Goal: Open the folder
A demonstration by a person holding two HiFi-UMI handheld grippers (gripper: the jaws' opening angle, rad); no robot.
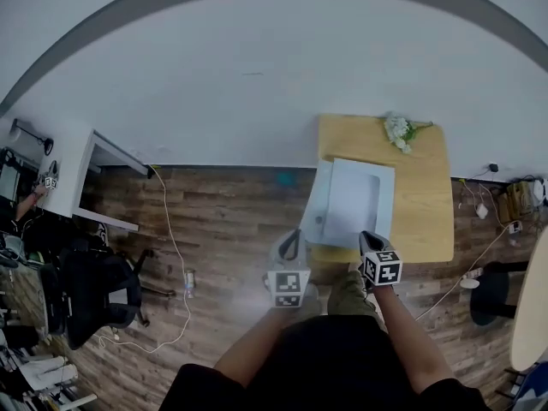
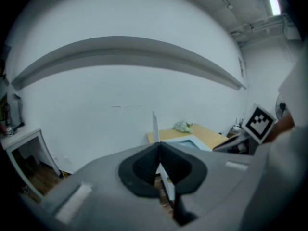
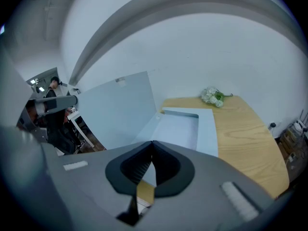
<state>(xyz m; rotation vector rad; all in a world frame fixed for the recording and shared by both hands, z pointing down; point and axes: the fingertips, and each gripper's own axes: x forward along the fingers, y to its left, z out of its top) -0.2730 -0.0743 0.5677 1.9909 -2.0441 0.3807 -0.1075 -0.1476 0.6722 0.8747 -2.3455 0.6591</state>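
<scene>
Against a white wall, a wooden table bearing a pale blue folder, back flat on the top, cover raised at the left. Clamped on that cover's thin edge, the left gripper. Closed too, tips together, the right gripper, at the folder's near edge. By the table's far edge, white flowers.

An office-like workroom — wooden desk, white desk, black swivel chair, plank floor.
</scene>
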